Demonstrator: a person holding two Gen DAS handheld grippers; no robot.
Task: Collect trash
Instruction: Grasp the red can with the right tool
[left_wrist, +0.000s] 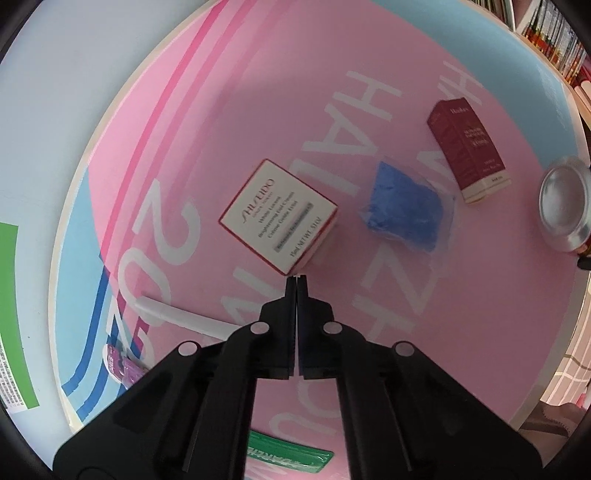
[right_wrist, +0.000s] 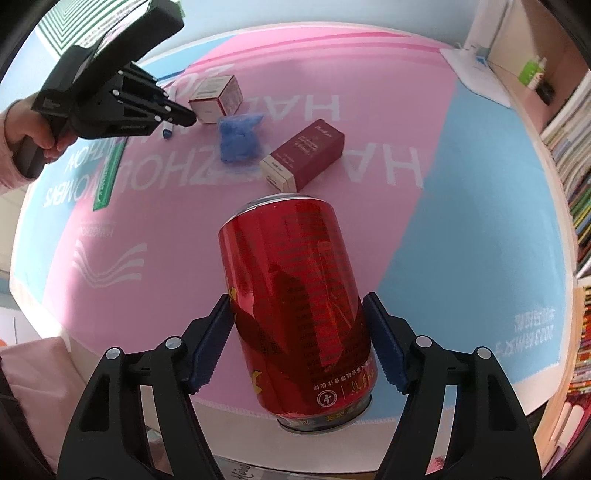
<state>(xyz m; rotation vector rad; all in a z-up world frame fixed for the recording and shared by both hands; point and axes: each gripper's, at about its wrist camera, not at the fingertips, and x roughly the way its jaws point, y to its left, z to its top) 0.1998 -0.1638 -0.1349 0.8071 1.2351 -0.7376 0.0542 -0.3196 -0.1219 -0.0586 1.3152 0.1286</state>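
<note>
My right gripper (right_wrist: 299, 310) is shut on a red drink can (right_wrist: 295, 288), its blue pads against the can's two sides near the table's edge. The can's silver end (left_wrist: 563, 205) also shows at the right in the left wrist view. My left gripper (left_wrist: 297, 277) is shut with nothing between its fingers, tips right at the near corner of a white cosmetics box (left_wrist: 279, 216). Held by a hand, the left gripper (right_wrist: 190, 118) points at that white box (right_wrist: 216, 98). Past the box lie a crumpled blue plastic bundle (left_wrist: 406, 206) and a maroon carton (left_wrist: 469, 147).
A pink and light-blue printed mat (right_wrist: 461, 221) covers the round table. On it lie a white marker pen (left_wrist: 177, 314), a green packet (left_wrist: 288, 456) and a small purple item (left_wrist: 122, 365). Bookshelves (right_wrist: 576, 177) stand beyond the table's right side.
</note>
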